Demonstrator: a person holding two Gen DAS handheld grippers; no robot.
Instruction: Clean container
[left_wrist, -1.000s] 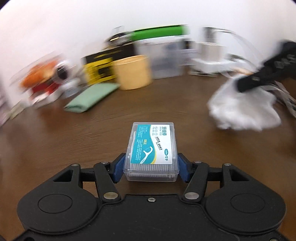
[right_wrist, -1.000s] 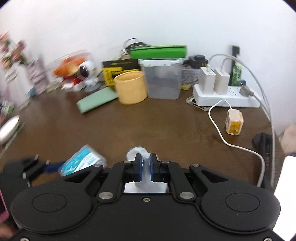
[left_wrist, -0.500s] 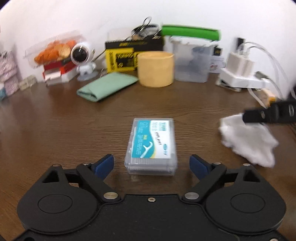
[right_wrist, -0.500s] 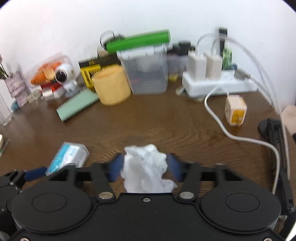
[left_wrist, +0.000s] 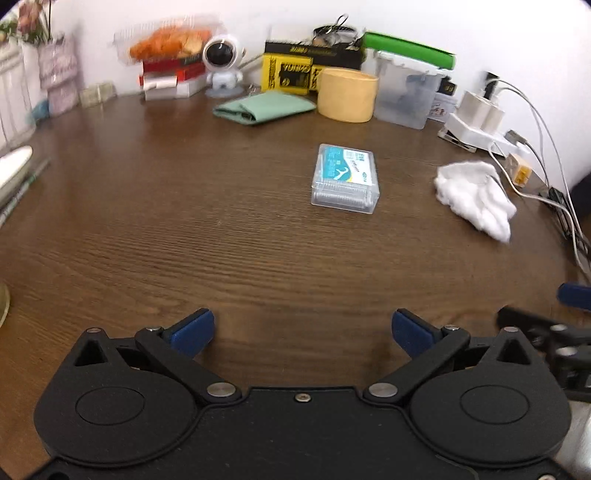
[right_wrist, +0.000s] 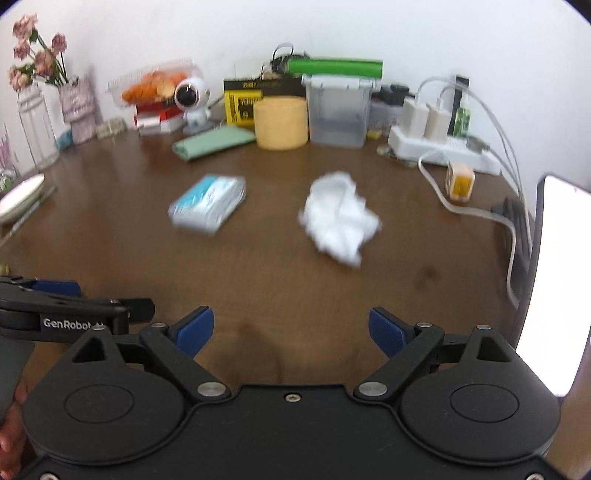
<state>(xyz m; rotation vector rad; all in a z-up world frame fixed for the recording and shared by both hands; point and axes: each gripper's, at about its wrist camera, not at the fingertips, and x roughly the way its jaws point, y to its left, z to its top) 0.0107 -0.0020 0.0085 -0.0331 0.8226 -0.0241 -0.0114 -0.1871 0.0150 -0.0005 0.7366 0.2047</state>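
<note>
A clear plastic floss-pick container (left_wrist: 345, 179) with a teal label lies flat on the brown wooden table; it also shows in the right wrist view (right_wrist: 208, 204). A crumpled white tissue (left_wrist: 474, 197) lies to its right, apart from it, and shows in the right wrist view (right_wrist: 340, 218). My left gripper (left_wrist: 302, 332) is open and empty, well back from the container. My right gripper (right_wrist: 291, 330) is open and empty, well back from the tissue.
Along the back wall stand a yellow round tub (left_wrist: 348, 94), a clear lidded bin (left_wrist: 406, 98), a folded green cloth (left_wrist: 264, 107), a toy astronaut (left_wrist: 222, 62) and a white power strip (left_wrist: 476, 129) with cables. A phone (right_wrist: 554, 280) stands at the right.
The left gripper opened and let go of the container, then drew back. The right gripper opened, left the tissue on the table and drew back too.
</note>
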